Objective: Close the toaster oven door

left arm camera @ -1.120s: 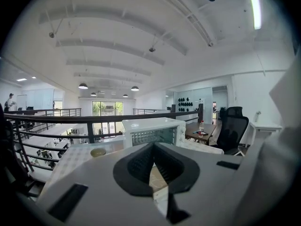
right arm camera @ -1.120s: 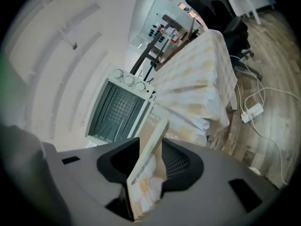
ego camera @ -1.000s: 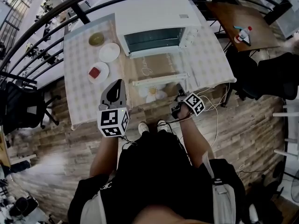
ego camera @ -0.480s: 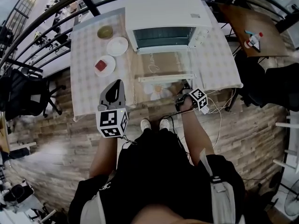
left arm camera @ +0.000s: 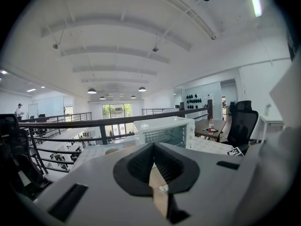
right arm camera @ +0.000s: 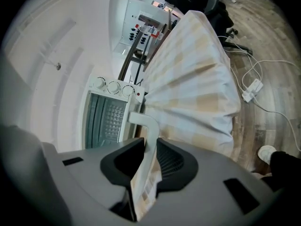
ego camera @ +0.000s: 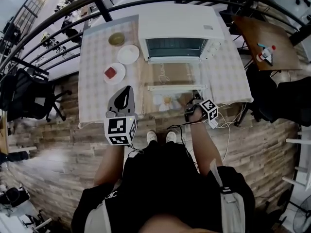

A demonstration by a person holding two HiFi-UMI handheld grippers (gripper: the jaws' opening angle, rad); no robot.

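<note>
A white toaster oven (ego camera: 181,25) stands at the back of the checked table (ego camera: 95,96), with its glass door (ego camera: 175,74) folded down flat toward me. In the head view my right gripper (ego camera: 193,101) is at the right end of the white door handle (ego camera: 177,88). The right gripper view shows that handle (right arm camera: 146,126) running between the jaws of the right gripper (right arm camera: 150,149), which are closing and touch it on both sides. The oven's cavity (right arm camera: 106,114) lies beyond. My left gripper (ego camera: 127,90) hovers shut over the table's front edge, left of the door, holding nothing.
Left of the oven sit a small bowl (ego camera: 116,39), a white plate (ego camera: 128,54) and a plate with a red item (ego camera: 114,73). A black railing (ego camera: 58,21) curves behind the table. Cables (ego camera: 226,123) lie on the wooden floor at the right, near a brown side table (ego camera: 265,42).
My right gripper has moved up to the right end of the door handle and its jaws have come in around it. The left gripper has barely shifted.
</note>
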